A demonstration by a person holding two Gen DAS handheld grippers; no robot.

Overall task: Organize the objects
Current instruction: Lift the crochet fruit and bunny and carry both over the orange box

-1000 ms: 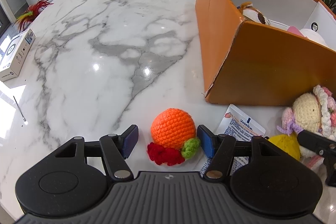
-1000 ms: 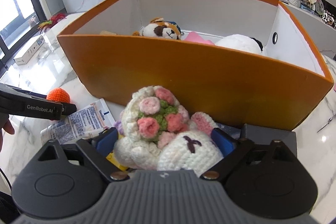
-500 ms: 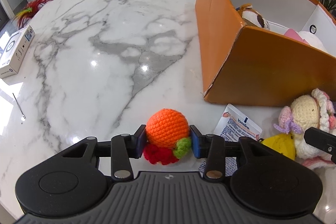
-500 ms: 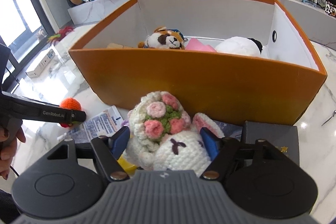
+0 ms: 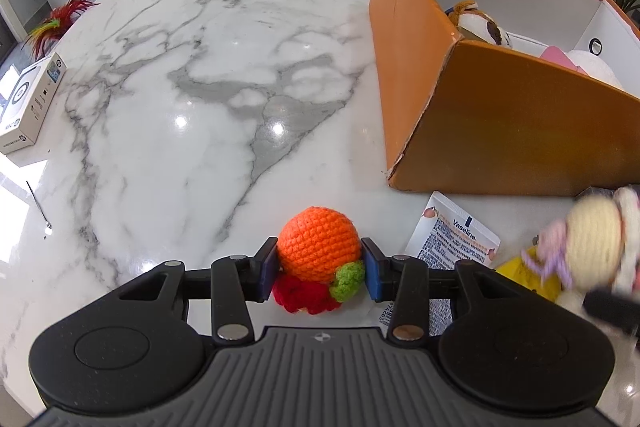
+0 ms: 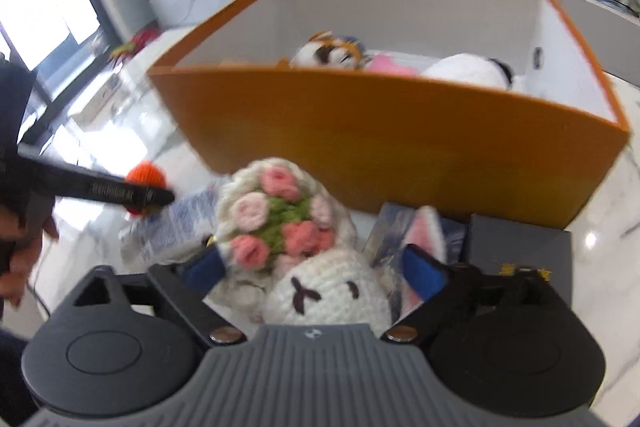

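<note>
My left gripper [image 5: 319, 269] is shut on a crocheted orange ball [image 5: 319, 245] with red and green bits, low over the marble counter. My right gripper [image 6: 316, 269] is shut on a white crocheted bunny [image 6: 326, 297] with a pink flower crown and holds it above the counter, in front of the orange box [image 6: 384, 143]. The bunny shows blurred at the right edge of the left wrist view [image 5: 592, 247]. The box [image 5: 520, 131] holds several plush toys. The left gripper and ball appear in the right wrist view [image 6: 146, 177].
A Vaseline sachet [image 5: 456, 241] and a yellow item [image 5: 528, 273] lie in front of the box. A dark box [image 6: 520, 247] sits right of the bunny. A white carton [image 5: 28, 107] and a feathered toy [image 5: 56, 23] lie at the counter's left edge.
My left gripper closed on the orange ball. My right gripper closed on the bunny and lifted it, moving up and toward the box.
</note>
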